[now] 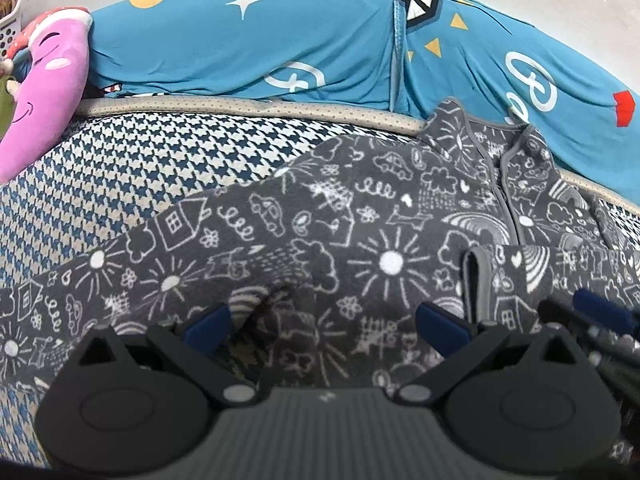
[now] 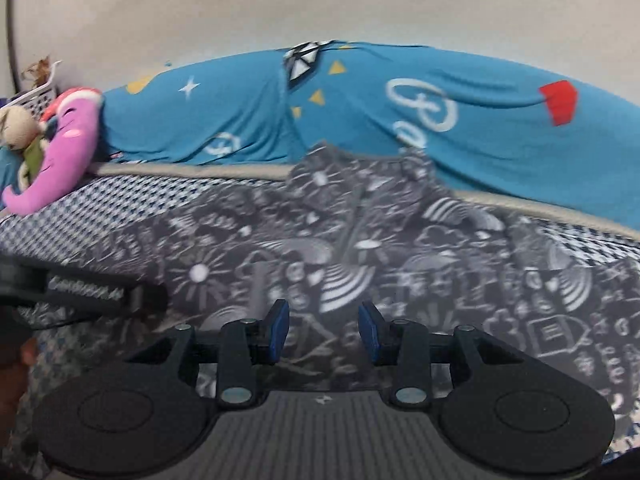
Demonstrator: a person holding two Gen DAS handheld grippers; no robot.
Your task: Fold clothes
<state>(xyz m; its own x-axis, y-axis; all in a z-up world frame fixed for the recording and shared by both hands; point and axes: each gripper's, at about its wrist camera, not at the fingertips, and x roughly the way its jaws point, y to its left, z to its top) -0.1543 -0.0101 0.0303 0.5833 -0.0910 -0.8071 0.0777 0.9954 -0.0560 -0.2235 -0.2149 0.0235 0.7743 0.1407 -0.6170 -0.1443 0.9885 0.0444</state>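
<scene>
Jaws of both the left gripper (image 1: 324, 326) and right gripper (image 2: 323, 330) gape empty above the grey doodle-printed fleece garment (image 1: 360, 216), which runs sideways beneath them, its sleeve stretching left, nearer the left gripper.

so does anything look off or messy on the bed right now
Nothing is damaged or spilled. The dark grey doodle-print fleece garment lies unfolded and askew across the houndstooth bedcover, its collar riding up onto the rumpled blue star-print bedding. Both the left gripper and the right gripper are open above it.

Grey garment (image 2: 400, 264) blurred, edge-cropped
</scene>
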